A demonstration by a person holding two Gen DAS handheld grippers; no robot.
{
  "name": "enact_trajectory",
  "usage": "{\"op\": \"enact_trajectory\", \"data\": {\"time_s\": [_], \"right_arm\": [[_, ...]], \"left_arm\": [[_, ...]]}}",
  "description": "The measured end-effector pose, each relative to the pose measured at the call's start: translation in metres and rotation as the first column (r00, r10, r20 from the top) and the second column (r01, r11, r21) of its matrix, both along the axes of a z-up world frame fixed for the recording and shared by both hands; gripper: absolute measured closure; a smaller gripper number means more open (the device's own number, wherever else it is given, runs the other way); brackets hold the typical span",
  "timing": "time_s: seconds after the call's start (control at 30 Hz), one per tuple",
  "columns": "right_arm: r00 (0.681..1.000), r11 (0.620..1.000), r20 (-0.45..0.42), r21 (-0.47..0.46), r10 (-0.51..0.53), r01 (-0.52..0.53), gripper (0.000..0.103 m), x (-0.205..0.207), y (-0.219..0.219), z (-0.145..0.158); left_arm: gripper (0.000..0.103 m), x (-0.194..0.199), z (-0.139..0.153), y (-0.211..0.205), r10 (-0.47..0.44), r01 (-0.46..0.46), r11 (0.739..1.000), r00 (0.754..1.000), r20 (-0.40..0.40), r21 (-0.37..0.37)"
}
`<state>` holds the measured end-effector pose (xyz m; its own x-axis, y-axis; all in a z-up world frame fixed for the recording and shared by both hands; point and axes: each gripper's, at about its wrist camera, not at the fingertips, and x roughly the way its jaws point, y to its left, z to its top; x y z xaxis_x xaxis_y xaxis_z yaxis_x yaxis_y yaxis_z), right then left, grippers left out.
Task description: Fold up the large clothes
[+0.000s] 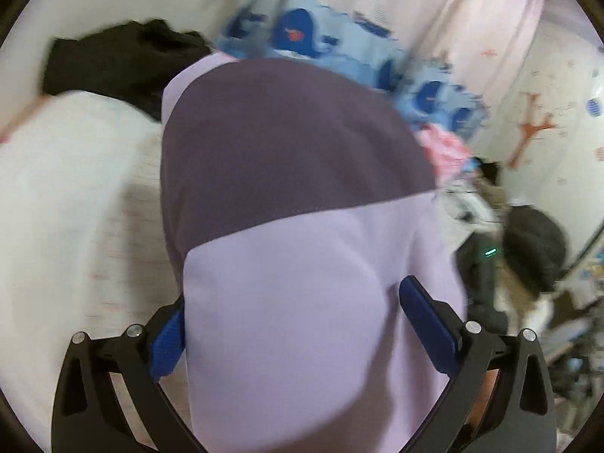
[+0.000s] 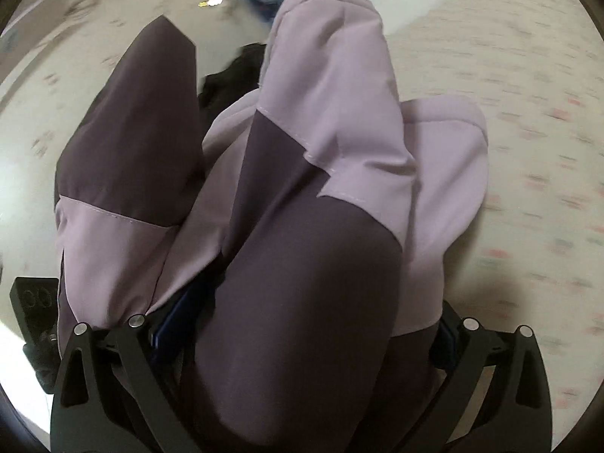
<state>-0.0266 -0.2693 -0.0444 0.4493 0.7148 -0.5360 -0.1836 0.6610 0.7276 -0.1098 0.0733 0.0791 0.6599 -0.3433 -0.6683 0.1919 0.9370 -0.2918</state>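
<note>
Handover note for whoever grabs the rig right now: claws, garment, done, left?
Left claw: fingers apart, the two-tone purple garment bulging between them; firm grip unclear.
Right claw: same, a thick bunch of the garment fills the gap.
Garment: bunched over the patterned bed sheet, with black clothing and a blue printed blanket beyond it.
Done: picked up, it seems.
Left: spread flat, then fold; no neat fold visible yet.

The two-tone purple garment (image 1: 302, 226) fills the space ahead of both grippers. Open bedsheet (image 2: 528, 120) lies to its right; black clothing (image 1: 120, 60) and a blue patterned blanket (image 1: 339, 41) crowd the far side.
</note>
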Motion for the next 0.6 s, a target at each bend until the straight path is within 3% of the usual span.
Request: {"op": "enact_trajectory", "data": {"time_s": [0.1, 0.13, 0.2, 0.23, 0.3, 0.37, 0.43, 0.5, 0.57, 0.6], "right_arm": [[0.994, 0.960, -0.088, -0.267, 0.064, -0.085, 0.006, 0.009, 0.035, -0.028], [0.993, 0.953, -0.095, -0.290, 0.067, -0.092, 0.006, 0.011, 0.033, -0.033], [0.998, 0.914, -0.046, -0.400, 0.044, -0.059, 0.006, 0.007, 0.022, -0.019], [1.000, 0.891, -0.015, -0.452, 0.027, -0.031, 0.006, 0.004, 0.021, -0.010], [0.989, 0.805, 0.149, -0.587, 0.007, 0.083, 0.006, -0.010, 0.028, 0.033], [0.957, 0.798, 0.286, -0.587, 0.046, 0.137, 0.006, -0.013, 0.044, 0.072], [0.925, 0.827, 0.366, -0.549, 0.104, 0.124, 0.006, -0.010, 0.070, 0.098], [0.949, 0.823, 0.279, -0.566, 0.143, 0.042, 0.006, 0.017, 0.099, 0.082], [0.977, 0.800, 0.168, -0.600, 0.128, -0.001, 0.006, 0.044, 0.100, 0.032], [0.980, 0.821, 0.166, -0.570, 0.110, 0.004, 0.006, 0.052, 0.103, 0.017]], "left_arm": [[0.005, 0.018, -0.047, 0.025, 0.096, -0.082, 0.993, 0.981, -0.171, 0.089], [0.005, 0.026, -0.071, 0.034, 0.131, -0.109, 0.989, 0.962, -0.239, 0.104], [0.005, 0.024, -0.080, 0.042, 0.121, -0.112, 0.992, 0.965, -0.232, 0.050], [0.005, 0.019, -0.077, 0.040, 0.102, -0.091, 0.994, 0.973, -0.206, 0.061], [0.005, 0.012, -0.075, 0.033, 0.111, -0.095, 0.991, 0.979, -0.173, 0.097], [0.005, 0.014, -0.074, 0.027, 0.134, -0.116, 0.987, 0.977, -0.165, 0.113], [0.005, 0.014, -0.072, 0.022, 0.146, -0.127, 0.984, 0.976, -0.159, 0.126], [0.005, 0.016, -0.075, 0.030, 0.167, -0.148, 0.981, 0.974, -0.153, 0.127], [0.005, 0.019, -0.075, 0.030, 0.192, -0.174, 0.976, 0.971, -0.143, 0.128], [0.005, 0.019, -0.074, 0.028, 0.198, -0.181, 0.975, 0.971, -0.136, 0.127]]}}
